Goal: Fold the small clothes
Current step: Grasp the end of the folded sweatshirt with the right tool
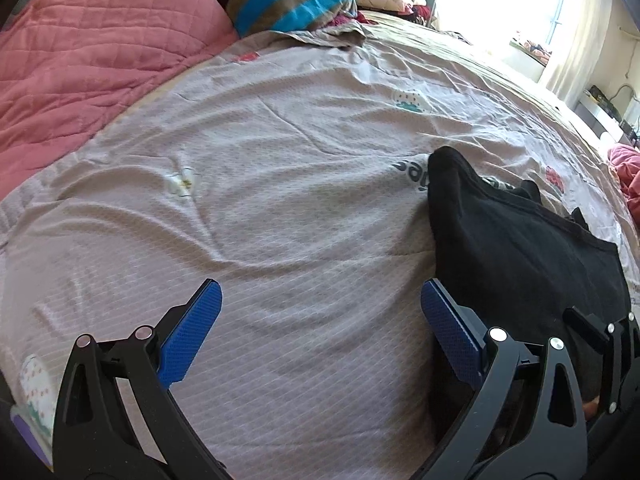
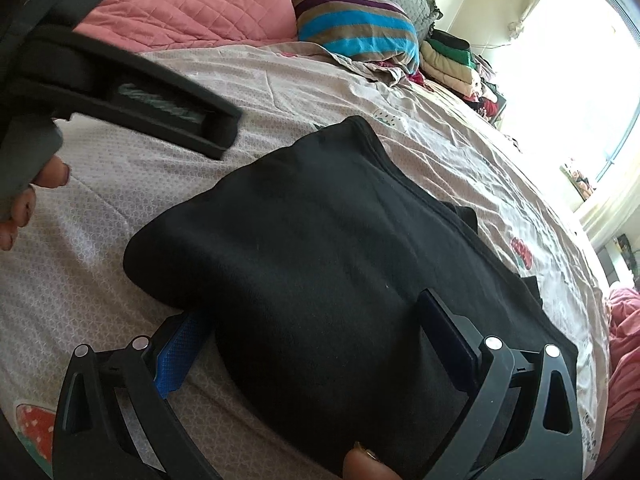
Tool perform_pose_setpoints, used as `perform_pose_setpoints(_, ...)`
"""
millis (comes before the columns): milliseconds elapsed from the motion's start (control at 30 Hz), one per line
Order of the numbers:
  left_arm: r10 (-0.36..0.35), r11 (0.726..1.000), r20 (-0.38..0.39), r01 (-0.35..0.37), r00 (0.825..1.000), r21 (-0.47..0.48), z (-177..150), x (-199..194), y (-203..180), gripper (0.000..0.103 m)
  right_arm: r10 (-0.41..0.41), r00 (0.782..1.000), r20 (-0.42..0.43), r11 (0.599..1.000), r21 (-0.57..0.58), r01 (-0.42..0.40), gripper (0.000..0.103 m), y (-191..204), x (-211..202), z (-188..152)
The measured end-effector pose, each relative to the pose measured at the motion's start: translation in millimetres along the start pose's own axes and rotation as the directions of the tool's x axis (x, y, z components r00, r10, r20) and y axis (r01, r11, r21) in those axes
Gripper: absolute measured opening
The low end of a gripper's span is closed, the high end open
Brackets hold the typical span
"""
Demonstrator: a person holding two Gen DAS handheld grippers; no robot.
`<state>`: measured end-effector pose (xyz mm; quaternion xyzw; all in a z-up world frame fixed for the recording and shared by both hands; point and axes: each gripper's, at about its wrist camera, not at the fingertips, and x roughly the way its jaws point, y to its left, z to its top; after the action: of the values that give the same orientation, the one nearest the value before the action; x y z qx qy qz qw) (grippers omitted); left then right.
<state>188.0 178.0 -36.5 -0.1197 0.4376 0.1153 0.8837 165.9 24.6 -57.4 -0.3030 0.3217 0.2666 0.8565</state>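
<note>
Lying folded on the bed sheet (image 2: 100,240), the black garment (image 2: 320,240) sat beneath the right claw (image 2: 312,320).

The right claw's jaws stood wide apart, one blue pad at the garment's near-left edge, the other over the cloth, gripping nothing. The left claw (image 1: 320,320) hovered over bare sheet just left of the garment, jaws also spread. A pink quilt (image 1: 80,48) and striped pillow (image 2: 356,24) lay beyond.

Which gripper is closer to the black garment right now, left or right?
Right. The right gripper sits open over the black garment, its jaws straddling the near edge. The left gripper is open over bare bedsheet, beside the garment's left edge.
</note>
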Motion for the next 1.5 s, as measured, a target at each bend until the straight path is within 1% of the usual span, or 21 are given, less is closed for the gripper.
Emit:
perform_pose_setpoints(200,-0.029,1.000,-0.025,0.028,0.999,-0.010,5.2,7.6,-6.1,0.093,-0.065,0.998,0.017,0.991,-0.114,0.067,0.098,11.5,-15.7,-14.3)
perform_pose_setpoints(300,-0.048,0.999,-0.034,0.048,0.998,-0.010,9.7,10.2,-9.6,0.093,-0.074,0.997,0.015,0.992,-0.101,0.075,0.098,11.7,-11.2,-13.5)
perform_pose_setpoints(433,-0.087,0.996,-0.064,0.087,0.994,-0.008,20.5,18.0,-19.3,0.093,-0.080,0.997,0.022,0.993,-0.083,0.082,0.098,9.8,2.1,-2.1)
perform_pose_setpoints(533,-0.117,0.993,-0.096,0.118,0.988,0.003,29.7,26.9,-28.5,0.093,-0.097,0.995,0.037,0.992,-0.079,0.100,0.098,8.9,5.1,2.6)
perform_pose_setpoints(633,-0.129,0.991,-0.132,0.130,0.983,0.000,38.1,39.2,-35.2,0.093,-0.113,0.991,0.071,0.991,-0.067,0.118,0.094,5.5,-0.8,3.4)
perform_pose_setpoints(700,-0.139,0.990,-0.152,0.139,0.979,-0.008,40.5,45.5,-37.0,0.093,-0.099,0.990,0.098,0.993,-0.061,0.105,0.079,3.5,-7.9,2.8)
perform_pose_setpoints(733,-0.151,0.988,-0.167,0.151,0.974,-0.015,41.3,49.2,-38.6,0.093,-0.096,0.990,0.107,0.993,-0.058,0.102,0.076,2.7,-10.8,2.6)
perform_pose_setpoints(767,-0.163,0.987,-0.176,0.162,0.971,-0.020,41.6,51.4,-39.5,0.093,-0.088,0.989,0.118,0.994,-0.057,0.095,0.067,1.7,-14.0,2.8)
perform_pose_setpoints(800,-0.174,0.985,-0.183,0.172,0.968,-0.027,41.7,53.3,-40.2,0.093,-0.076,0.989,0.126,0.995,-0.056,0.083,0.055,1.0,-17.2,2.9)
perform_pose_setpoints(833,-0.180,0.984,-0.188,0.178,0.965,-0.031,41.5,54.6,-41.1,0.093,-0.059,0.990,0.131,0.996,-0.053,0.067,0.049,-0.4,-20.1,3.2)
perform_pose_setpoints(900,-0.188,0.982,-0.193,0.185,0.963,-0.037,41.0,55.4,-42.3,0.093,-0.037,0.990,0.139,0.998,-0.053,0.045,0.027,-0.9,-24.5,3.8)
perform_pose_setpoints(1000,-0.213,0.977,-0.199,0.206,0.956,-0.059,40.1,56.1,-43.0,0.093,-0.041,0.987,0.152,0.997,-0.058,0.050,0.017,-1.2,-28.7,5.9)
perform_pose_setpoints(1100,-0.230,0.973,-0.204,0.220,0.952,-0.070,40.1,55.5,-44.7,0.093,-0.033,0.986,0.161,0.999,-0.034,0.039,0.012,-4.6,-34.0,7.4)
perform_pose_setpoints(1200,-0.263,0.964,-0.204,0.250,0.943,-0.087,40.2,54.1,-48.3,0.092,-0.031,0.984,0.175,0.999,-0.012,0.033,0.010,-9.6,-39.5,6.1)
perform_pose_setpoints(1267,-0.288,0.957,-0.205,0.273,0.935,-0.101,40.8,52.7,-51.4,0.079,-0.034,0.982,0.188,0.999,0.002,0.035,0.010,-11.6,-45.0,5.5)
perform_pose_setpoints(1300,-0.302,0.953,-0.204,0.286,0.931,-0.104,41.4,51.1,-54.2,0.074,-0.037,0.980,0.198,0.999,0.012,0.035,0.010,-15.1,-48.1,5.6)
perform_pose_setpoints(1333,-0.320,0.947,-0.203,0.304,0.925,-0.107,42.4,49.2,-57.4,0.065,-0.036,0.979,0.202,0.999,0.020,0.032,0.010,-17.5,-50.0,5.3)
perform_pose_setpoints(1367,-0.333,0.942,-0.203,0.316,0.921,-0.109,42.7,47.1,-60.2,0.059,-0.035,0.978,0.206,0.999,0.028,0.030,0.009,-19.4,-51.0,4.9)
perform_pose_setpoints(1433,-0.347,0.937,-0.198,0.332,0.917,-0.105,44.2,41.9,-66.5,0.054,-0.035,0.976,0.216,0.998,0.050,0.025,0.009,-25.5,-55.8,4.6)
perform_pose_setpoints(1467,-0.348,0.937,-0.194,0.336,0.917,-0.092,45.5,38.0,-71.5,0.047,-0.038,0.974,0.222,0.998,0.058,0.026,0.009,-26.3,-59.2,3.2)
perform_pose_setpoints(1500,-0.351,0.936,-0.191,0.342,0.917,-0.079,46.7,34.6,-76.3,0.042,-0.041,0.973,0.227,0.997,0.067,0.026,0.009,-27.1,-62.2,2.2)
